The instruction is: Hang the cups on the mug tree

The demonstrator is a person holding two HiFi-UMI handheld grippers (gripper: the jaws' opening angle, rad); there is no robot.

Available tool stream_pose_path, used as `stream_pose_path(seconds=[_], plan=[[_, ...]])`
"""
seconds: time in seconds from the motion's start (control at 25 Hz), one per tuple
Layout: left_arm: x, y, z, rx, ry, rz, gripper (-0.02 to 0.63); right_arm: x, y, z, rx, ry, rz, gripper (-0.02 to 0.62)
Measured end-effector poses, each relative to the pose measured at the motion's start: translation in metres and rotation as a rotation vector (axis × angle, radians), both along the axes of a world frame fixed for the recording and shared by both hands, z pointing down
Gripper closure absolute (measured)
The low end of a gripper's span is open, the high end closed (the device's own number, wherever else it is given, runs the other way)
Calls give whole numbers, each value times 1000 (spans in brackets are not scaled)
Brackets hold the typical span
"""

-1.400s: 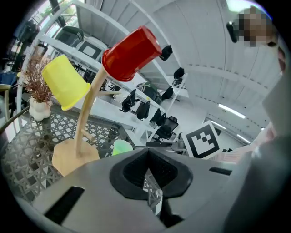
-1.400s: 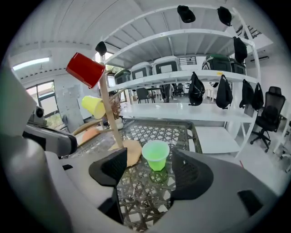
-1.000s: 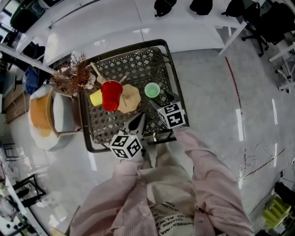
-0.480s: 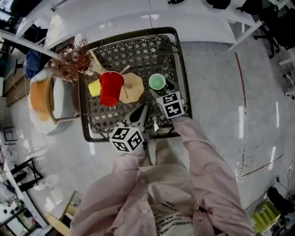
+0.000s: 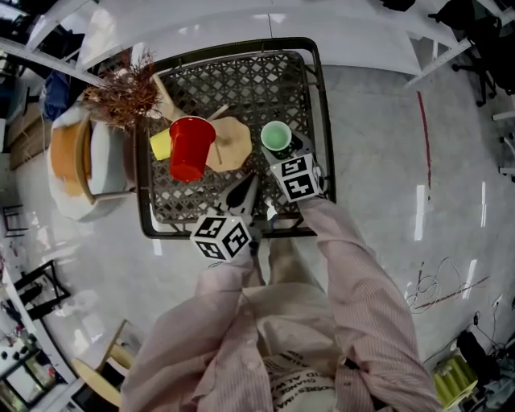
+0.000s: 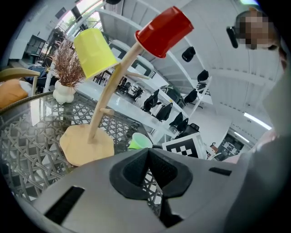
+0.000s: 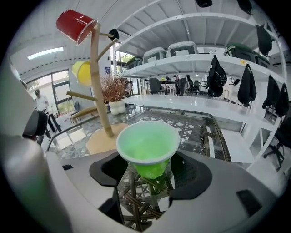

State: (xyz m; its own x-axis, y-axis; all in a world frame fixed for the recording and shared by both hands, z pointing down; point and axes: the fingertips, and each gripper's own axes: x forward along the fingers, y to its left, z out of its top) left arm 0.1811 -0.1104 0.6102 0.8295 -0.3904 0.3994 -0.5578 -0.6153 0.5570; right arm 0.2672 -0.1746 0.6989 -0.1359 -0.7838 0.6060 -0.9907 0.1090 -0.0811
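Observation:
A wooden mug tree stands on the lattice table with a red cup and a yellow cup hung upside down on its pegs. A green cup stands upright on the table to its right. My right gripper is open, and in the right gripper view the green cup sits between its jaws, its rim above them. My left gripper hovers near the table's front edge. In the left gripper view my left gripper is shut and empty, pointing at the tree.
The dark metal lattice table has a raised rim. A dried plant in a white vase stands at its back left corner. A chair with an orange cushion is left of the table, and a white desk lies behind it.
My right gripper has moved in closer to the green cup, which now sits between its jaws. The left gripper has barely moved. The cups on the tree are unchanged.

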Motion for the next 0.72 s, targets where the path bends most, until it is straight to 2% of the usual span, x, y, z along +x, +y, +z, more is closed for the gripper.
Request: stream_pose_path(seconds=[0.32,0.72], plan=[[9,7,-3,-2,12,10,607,4,5,-8,-9,-24,-3,308],[15,15,-20,13,28,34,607,17,2,-36,32,4,16,309]])
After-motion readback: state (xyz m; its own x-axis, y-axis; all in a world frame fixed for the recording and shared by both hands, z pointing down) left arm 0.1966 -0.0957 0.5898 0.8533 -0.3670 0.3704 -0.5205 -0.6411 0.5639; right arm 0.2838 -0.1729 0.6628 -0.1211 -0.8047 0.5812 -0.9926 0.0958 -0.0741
